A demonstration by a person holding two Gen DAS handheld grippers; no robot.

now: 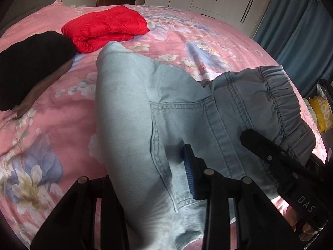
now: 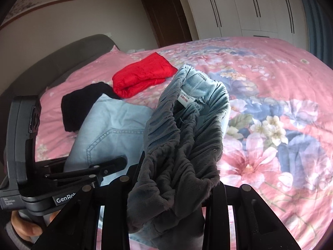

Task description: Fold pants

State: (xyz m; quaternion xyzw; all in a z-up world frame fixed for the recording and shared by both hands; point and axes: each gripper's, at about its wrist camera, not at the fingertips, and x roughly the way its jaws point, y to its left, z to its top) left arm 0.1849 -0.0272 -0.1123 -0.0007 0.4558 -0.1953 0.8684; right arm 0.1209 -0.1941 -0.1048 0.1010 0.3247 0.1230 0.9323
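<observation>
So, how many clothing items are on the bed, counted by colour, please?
Light blue: 1, the pants, held up at the waistband by both tools
Red: 1, a folded red garment
Black: 1, a black garment beside the red one
Total: 3 items on the pink floral bedspread

Pants [image 1: 133,108]: light-blue denim, elastic gathered waistband [image 2: 179,137], stitched back pocket [image 1: 177,129] w/ seams showing. Waist end lifted, bunched, opening gaping; size label seen inside. Legs trailed toward 11 o'clock, laid on pink floral bedspread.
</observation>
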